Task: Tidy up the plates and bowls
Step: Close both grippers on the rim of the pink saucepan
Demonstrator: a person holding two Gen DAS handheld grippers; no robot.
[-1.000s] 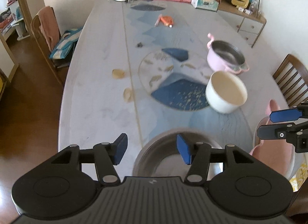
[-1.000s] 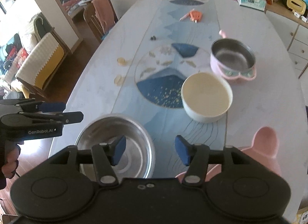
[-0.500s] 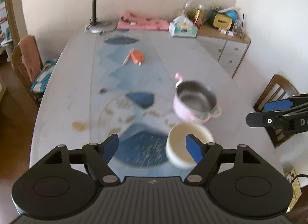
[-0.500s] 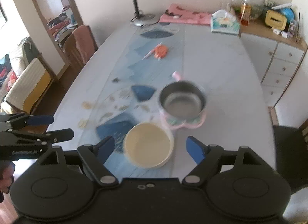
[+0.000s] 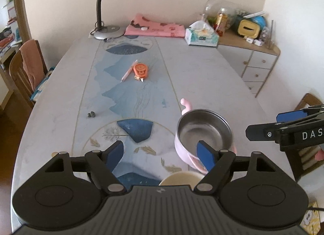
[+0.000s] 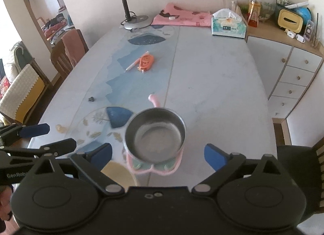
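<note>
Steel lines the pink bowl (image 6: pixel 155 139), which stands on the table (image 6: pixel 212 93) just ahead of the right gripper (image 6: pixel 158 154), centred between its blue pads (image 6: pixel 212 156); the jaws are spread wide and touch nothing.

Going left to right in the right wrist view: the left gripper (image 6: pixel 38 138) shows at the far left edge, side-on, its jaws parted and empty. Next comes the cream bowl (image 6: pixel 118 174), close under the right gripper's left jaw and partly hidden by the gripper body. The pink bowl follows, its curled pink handle pointing away from the jaws (its rim looks slightly blurred).

In the left wrist view the left gripper (image 5: pixel 160 156) has its jaws spread, nothing between them but the printed table (image 5: pixel 66 97). The cream bowl (image 5: pixel 182 178) peeks out low, just inside the right jaw. The pink bowl (image 5: pixel 203 133) sits ahead of that right jaw, whose blue pad (image 5: pixel 204 157) overlaps its near rim in the picture; whether they touch I cannot tell. Further right, the right gripper (image 5: pixel 271 125) reaches in from the edge.

Well beyond both sets of jaws lie an orange tape dispenser (image 5: pixel 140 71) and a pen (image 5: pixel 128 71), then a desk lamp (image 5: pixel 114 6), a pink cloth (image 5: pixel 156 27) and a tissue box (image 5: pixel 201 35).
</note>
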